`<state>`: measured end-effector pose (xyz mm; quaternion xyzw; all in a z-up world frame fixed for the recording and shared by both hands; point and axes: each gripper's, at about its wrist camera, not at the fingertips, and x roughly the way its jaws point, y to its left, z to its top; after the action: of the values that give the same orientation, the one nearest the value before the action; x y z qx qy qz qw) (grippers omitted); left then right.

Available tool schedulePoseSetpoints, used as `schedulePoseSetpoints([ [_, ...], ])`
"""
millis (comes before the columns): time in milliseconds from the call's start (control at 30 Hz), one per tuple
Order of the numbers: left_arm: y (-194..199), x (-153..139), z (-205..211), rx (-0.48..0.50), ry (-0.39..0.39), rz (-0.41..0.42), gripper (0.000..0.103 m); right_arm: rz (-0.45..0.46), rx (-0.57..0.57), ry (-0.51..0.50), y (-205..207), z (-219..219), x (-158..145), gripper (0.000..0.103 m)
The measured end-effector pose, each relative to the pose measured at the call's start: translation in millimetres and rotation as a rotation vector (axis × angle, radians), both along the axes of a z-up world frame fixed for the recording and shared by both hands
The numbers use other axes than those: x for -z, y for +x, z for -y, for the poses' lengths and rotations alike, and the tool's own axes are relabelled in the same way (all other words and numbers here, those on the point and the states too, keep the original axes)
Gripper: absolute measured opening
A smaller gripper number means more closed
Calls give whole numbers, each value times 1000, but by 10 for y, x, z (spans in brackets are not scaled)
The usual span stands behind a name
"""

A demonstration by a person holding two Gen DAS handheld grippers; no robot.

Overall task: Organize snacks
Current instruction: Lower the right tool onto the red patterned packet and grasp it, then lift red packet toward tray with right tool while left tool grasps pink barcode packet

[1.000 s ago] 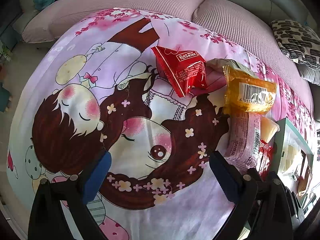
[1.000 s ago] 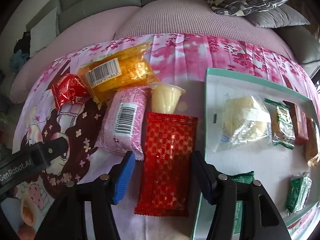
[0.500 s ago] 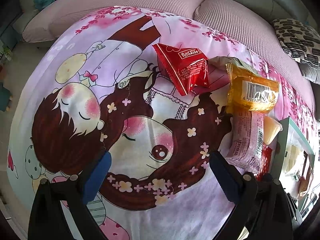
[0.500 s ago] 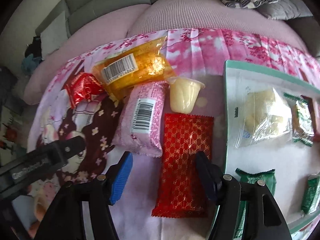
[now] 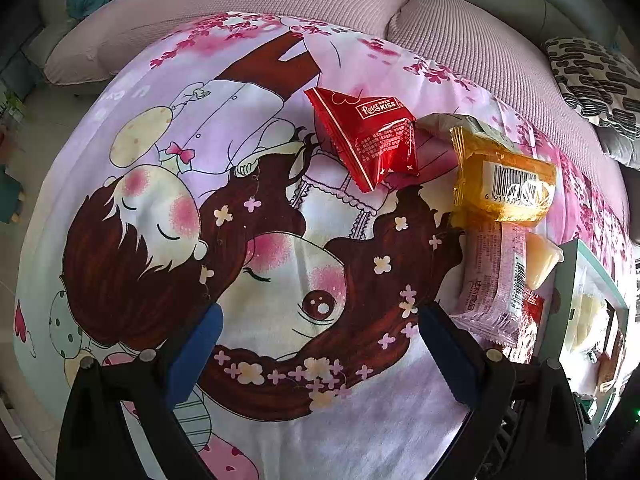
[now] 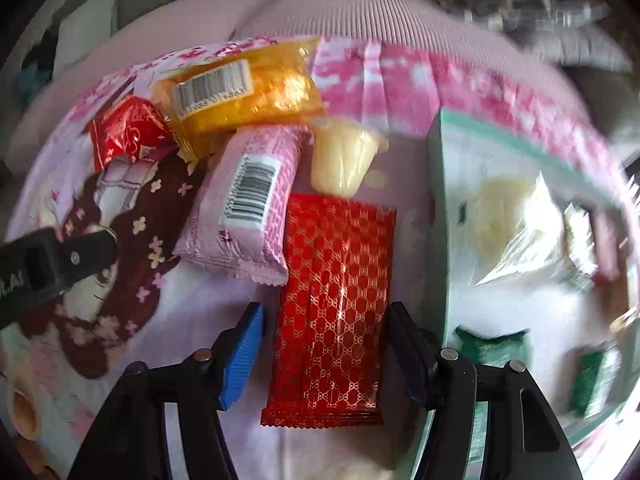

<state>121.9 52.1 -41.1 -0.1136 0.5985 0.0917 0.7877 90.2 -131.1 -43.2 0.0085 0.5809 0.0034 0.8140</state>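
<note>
Right tongs closing around the red patterned packet

Right wrist view shows the right tongs (image 6: 326, 354) pointing down at a red patterned packet (image 6: 332, 308) that lies flat on the cartoon-print cloth (image 6: 168, 320). The packet sits between the two fingers, and the jaws are closing on it; a narrow gap shows on each side, so the pads do not press it yet. Just beyond the packet's far end rests a pale jelly cup (image 6: 342, 158) on its side. To the packet's left lies a pink packet (image 6: 248, 204) with a barcode label, its near corner overlapping the red one. Behind that is an orange packet (image 6: 244, 96), and farther left a small red pouch (image 6: 128, 136). To the right stands a green-rimmed tray (image 6: 440, 184) already carrying a clear bag of pale snacks (image 6: 516, 220) and some green packets (image 6: 496, 346); this side of the picture is blurred.

From the left wrist view, the left tongs (image 5: 320, 352) hang open over a bare part of the cloth, nothing between the fingers. The red pouch, the orange packet and the pink packet lie ahead and to the right, well apart from these fingers. A pink sofa cushion (image 5: 240, 4) runs behind the cloth.
</note>
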Motion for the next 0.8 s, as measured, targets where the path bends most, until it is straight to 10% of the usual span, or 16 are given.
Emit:
schedulePoseSetpoints([
  [167,5,13,-17,0,0,-4,98,-8,25,121,24,149,-28,63],
  [433,11,58,18,5,12,-13,98,32,-35,-67,23,-74,32,60],
  [800,29,30,96,29,18,-4,98,68,33,10,-13,183,-180,48],
])
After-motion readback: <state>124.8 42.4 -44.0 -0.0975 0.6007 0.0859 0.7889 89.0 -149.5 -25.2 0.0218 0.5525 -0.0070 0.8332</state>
